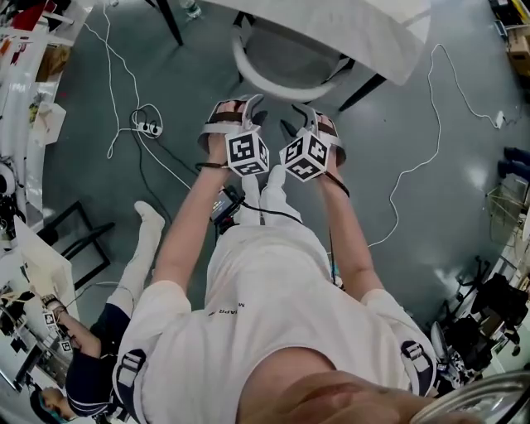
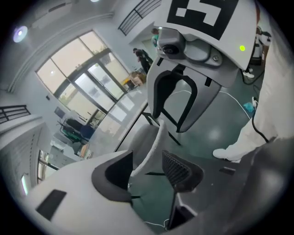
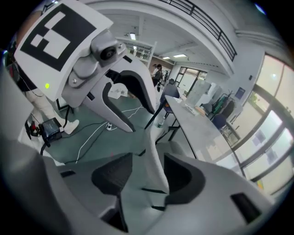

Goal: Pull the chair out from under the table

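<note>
The chair stands pushed under the white table (image 1: 348,25), its curved white backrest (image 1: 277,87) toward me and the grey seat (image 1: 290,54) beyond it. Both grippers hang side by side just in front of the backrest's top edge. In the head view the left gripper (image 1: 242,112) is left of the right gripper (image 1: 308,116). In the left gripper view the backrest rim (image 2: 154,144) runs between the open jaws of the left gripper (image 2: 149,170). In the right gripper view the rim (image 3: 154,165) likewise stands between the spread jaws of the right gripper (image 3: 148,176). Neither gripper clamps it.
Black table legs (image 1: 360,91) flank the chair. White cables (image 1: 418,161) and a power strip (image 1: 149,128) lie on the grey floor. A seated person's leg (image 1: 141,257) stretches out at the left. Cluttered benches (image 1: 25,99) line both sides.
</note>
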Demonstrator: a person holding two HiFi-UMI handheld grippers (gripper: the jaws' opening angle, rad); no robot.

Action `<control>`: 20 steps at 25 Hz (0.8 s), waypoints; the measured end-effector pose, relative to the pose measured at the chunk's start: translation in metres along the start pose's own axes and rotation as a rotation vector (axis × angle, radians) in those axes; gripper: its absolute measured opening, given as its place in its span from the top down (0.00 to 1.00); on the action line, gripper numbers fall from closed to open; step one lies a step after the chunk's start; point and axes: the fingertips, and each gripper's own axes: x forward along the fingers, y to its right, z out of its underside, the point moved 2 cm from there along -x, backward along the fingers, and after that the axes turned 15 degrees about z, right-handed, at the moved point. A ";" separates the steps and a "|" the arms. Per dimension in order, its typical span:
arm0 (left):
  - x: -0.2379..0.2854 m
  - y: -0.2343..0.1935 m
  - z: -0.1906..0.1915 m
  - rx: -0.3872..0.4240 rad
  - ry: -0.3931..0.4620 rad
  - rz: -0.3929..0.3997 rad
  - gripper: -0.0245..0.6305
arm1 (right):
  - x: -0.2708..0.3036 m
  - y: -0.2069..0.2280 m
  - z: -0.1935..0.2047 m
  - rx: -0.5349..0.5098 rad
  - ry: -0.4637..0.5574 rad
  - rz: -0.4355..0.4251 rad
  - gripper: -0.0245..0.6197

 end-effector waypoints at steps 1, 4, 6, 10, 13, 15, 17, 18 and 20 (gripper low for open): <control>0.005 0.001 0.001 0.032 -0.023 0.008 0.67 | 0.005 -0.002 0.002 -0.018 -0.006 -0.011 0.61; 0.019 0.002 0.007 0.121 -0.086 0.024 0.61 | 0.019 -0.008 0.003 -0.060 -0.021 -0.035 0.55; 0.029 0.000 0.011 0.176 -0.117 0.031 0.59 | 0.028 -0.010 0.003 -0.097 -0.031 -0.040 0.54; 0.051 -0.002 0.021 0.257 -0.163 0.049 0.57 | 0.050 -0.013 0.009 -0.165 -0.055 -0.048 0.52; 0.067 0.000 0.028 0.292 -0.179 0.090 0.53 | 0.063 -0.014 0.015 -0.198 -0.073 -0.068 0.50; 0.076 0.000 0.034 0.321 -0.193 0.108 0.52 | 0.071 -0.015 0.018 -0.223 -0.083 -0.076 0.49; 0.084 -0.002 0.039 0.348 -0.208 0.108 0.52 | 0.080 -0.017 0.020 -0.254 -0.089 -0.079 0.49; 0.087 -0.004 0.041 0.357 -0.214 0.103 0.52 | 0.085 -0.019 0.021 -0.273 -0.091 -0.078 0.49; 0.094 -0.009 0.043 0.362 -0.214 0.083 0.52 | 0.094 -0.022 0.023 -0.308 -0.091 -0.071 0.49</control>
